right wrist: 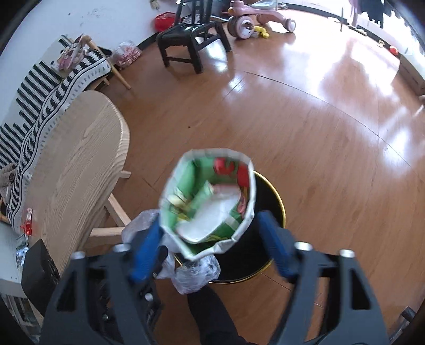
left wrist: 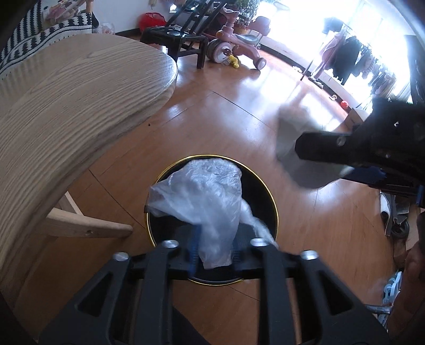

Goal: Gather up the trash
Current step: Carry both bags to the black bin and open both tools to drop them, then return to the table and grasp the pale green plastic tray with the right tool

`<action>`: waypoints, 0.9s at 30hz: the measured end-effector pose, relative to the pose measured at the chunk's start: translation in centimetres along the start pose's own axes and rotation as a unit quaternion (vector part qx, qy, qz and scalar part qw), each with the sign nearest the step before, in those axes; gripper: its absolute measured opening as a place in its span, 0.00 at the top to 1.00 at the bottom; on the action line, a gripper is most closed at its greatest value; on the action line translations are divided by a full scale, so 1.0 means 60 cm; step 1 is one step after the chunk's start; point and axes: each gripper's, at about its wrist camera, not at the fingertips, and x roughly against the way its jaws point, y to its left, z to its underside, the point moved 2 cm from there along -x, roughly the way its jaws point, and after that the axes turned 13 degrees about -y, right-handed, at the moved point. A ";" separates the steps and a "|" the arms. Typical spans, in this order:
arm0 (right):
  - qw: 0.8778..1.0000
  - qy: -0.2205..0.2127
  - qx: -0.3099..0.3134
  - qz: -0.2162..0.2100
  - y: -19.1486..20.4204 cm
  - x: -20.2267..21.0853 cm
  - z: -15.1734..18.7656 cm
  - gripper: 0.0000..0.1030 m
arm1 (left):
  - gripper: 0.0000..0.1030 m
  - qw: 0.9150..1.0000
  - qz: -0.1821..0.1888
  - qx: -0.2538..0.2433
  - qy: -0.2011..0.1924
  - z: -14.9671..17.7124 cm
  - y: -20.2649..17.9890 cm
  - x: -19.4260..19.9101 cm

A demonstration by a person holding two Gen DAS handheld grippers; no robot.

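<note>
Two handheld grippers work above a round black trash bin with a thin gold rim, standing on a glossy wooden floor.

In the left wrist view, the left gripper is clenched on a crumpled clear plastic bag. The bag sticks forward from between the fingers and hangs directly over the bin's dark opening. A pale wooden table with rounded corners fills the left side of this view, standing just beside the bin. At the right edge, the right gripper appears as a dark shape with a blurred grey-white object against it.

In the right wrist view, the right gripper has its blue-padded fingers spread wide apart. Between them sits an opened paper carton, white outside, printed green and red inside, blurred. Its left edge lies against the left finger, while the right finger stands clear of it, so the carton is not pinched. It is above the near left edge of the bin. The plastic bag shows just below the carton, also over the bin's edge.

Farther off stand a black wooden chair and a pink toy ride-on. A black-and-white patterned cloth lies beyond the table.
</note>
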 end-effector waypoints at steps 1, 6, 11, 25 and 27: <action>1.000 -0.003 -0.002 -0.001 -0.001 0.003 -0.001 0.18 | 0.34 1.000 0.000 0.002 -0.005 -0.001 0.001 0.003; 1.000 -0.022 -0.017 0.004 -0.002 0.016 -0.006 0.17 | 0.26 1.000 0.008 0.008 -0.018 0.000 -0.002 0.016; 0.998 -0.053 -0.011 -0.007 0.027 0.044 -0.012 0.16 | 0.24 1.000 0.011 -0.003 -0.023 0.001 -0.003 0.065; 0.973 -0.104 0.149 -0.141 0.385 0.124 0.069 0.12 | 0.13 0.982 -0.156 -0.008 -0.110 0.018 0.272 0.437; 0.965 -0.099 0.174 -0.170 0.450 0.133 0.097 0.12 | 0.13 0.974 -0.195 0.010 -0.118 0.040 0.335 0.494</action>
